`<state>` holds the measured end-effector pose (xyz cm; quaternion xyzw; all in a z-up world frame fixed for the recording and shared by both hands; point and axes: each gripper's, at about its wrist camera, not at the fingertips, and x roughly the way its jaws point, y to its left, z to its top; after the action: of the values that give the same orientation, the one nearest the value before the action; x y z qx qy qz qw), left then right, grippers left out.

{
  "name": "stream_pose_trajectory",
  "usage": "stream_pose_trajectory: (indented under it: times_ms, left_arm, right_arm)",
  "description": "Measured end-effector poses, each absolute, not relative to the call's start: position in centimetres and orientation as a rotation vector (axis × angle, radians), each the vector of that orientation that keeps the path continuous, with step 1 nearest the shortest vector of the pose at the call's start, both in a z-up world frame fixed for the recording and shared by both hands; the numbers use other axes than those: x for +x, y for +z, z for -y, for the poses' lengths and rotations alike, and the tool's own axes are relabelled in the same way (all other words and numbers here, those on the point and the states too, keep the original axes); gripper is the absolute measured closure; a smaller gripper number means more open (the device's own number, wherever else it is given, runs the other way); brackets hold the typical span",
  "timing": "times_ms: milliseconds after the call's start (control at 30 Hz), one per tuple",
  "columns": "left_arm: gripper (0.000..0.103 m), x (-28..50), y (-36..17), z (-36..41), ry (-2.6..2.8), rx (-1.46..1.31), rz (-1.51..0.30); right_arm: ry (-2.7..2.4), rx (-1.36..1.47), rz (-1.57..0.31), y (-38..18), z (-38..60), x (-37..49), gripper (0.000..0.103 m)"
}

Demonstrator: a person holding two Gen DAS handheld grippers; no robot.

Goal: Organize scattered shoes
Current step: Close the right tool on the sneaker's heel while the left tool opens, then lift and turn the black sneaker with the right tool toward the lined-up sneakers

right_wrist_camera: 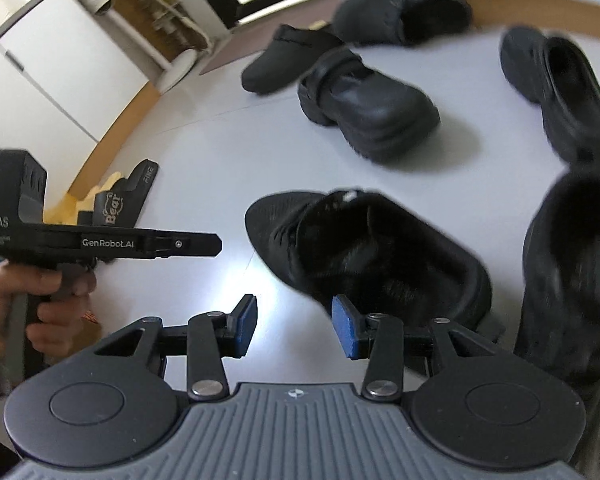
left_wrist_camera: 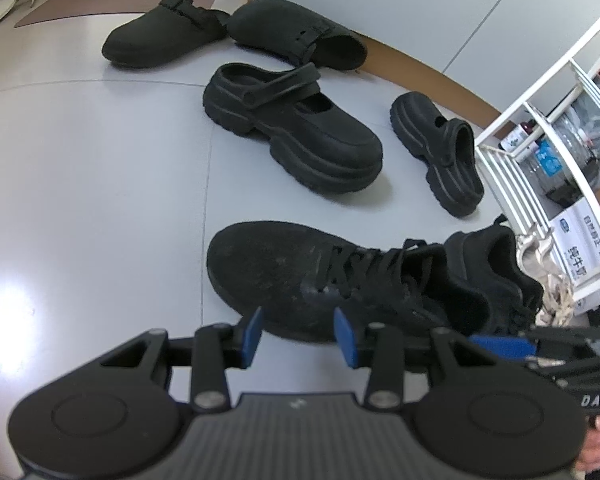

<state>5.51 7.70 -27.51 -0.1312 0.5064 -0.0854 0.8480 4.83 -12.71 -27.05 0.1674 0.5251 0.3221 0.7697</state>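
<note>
Pale grey floor tiles (left_wrist_camera: 80, 180) carry the whole scene, with a brown skirting strip along the far wall and a white wire rack of bottles (left_wrist_camera: 548, 152) at the right edge.

Shoes lie everywhere, and nothing looks paired or lined up yet. Far back by the skirting, a flat black clog with a buckle strap (left_wrist_camera: 160, 36) sits toe to toe with its tipped-over twin clog (left_wrist_camera: 300, 32). Nearer, a chunky black platform clog with a heel strap (left_wrist_camera: 296, 128) stands apart from its matching platform clog (left_wrist_camera: 440, 152), the two pointing different ways. Closest, a black suede lace-up sneaker (left_wrist_camera: 320, 272) lies just ahead of the left claw (left_wrist_camera: 298, 334).

That left claw hangs partly open, blue pads (left_wrist_camera: 252, 334) bare, nothing between them, the sneaker's sole edge showing just beyond.

On the right wrist view, the right claw (right_wrist_camera: 294, 326) is also partly open and empty, floor showing through the gap. A black fur-lined slipper (right_wrist_camera: 380, 256) lies just ahead of it, with a second black fur-lined slipper (right_wrist_camera: 572, 264) close on the right. A black slide sandal marked "Bear" (right_wrist_camera: 120, 200) sits off near the left wall.

My call: early days, with every pair left to gather and straighten.
</note>
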Motion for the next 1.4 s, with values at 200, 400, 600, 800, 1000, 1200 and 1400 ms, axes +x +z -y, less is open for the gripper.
stream_pose_trajectory:
  times_ms: [200,400,600,800,1000,1200,1400]
  left_arm:
    - [0.059,5.6,-27.6,-7.8,-0.179,-0.274,-1.068]
    - [0.059,5.6,-27.7,-7.8,-0.178,-0.274,-1.073]
    - [0.059,5.5,-27.8,-7.8,-0.183,-0.272,-1.077]
    - [0.059,5.4,-27.9,-7.7,-0.185,-0.270,-1.076]
    - [0.059,5.5,-28.0,-7.7,-0.189,-0.267,-1.077]
    - [0.059,5.6,-27.9,-7.8,-0.188,-0.269,-1.066]
    - [0.059,5.4,-27.8,-7.7,-0.196,-0.273,-1.060]
  right_arm:
    - [0.628,0.468,-1.241,-29.7,12.7,4.8,0.047]
    - [0.578,0.485,-1.239,-30.6,13.6,5.5,0.045]
    - [0.550,0.459,-1.212,-30.6,13.8,6.1,0.045]
    - [0.520,0.472,-1.177,-30.7,14.2,7.6,0.026]
    - [0.499,0.514,-1.165,-30.9,14.2,8.9,0.011]
    - [0.419,0.615,-1.196,-32.0,13.8,9.8,0.008]
    - [0.356,0.632,-1.177,-32.9,13.7,10.2,0.009]
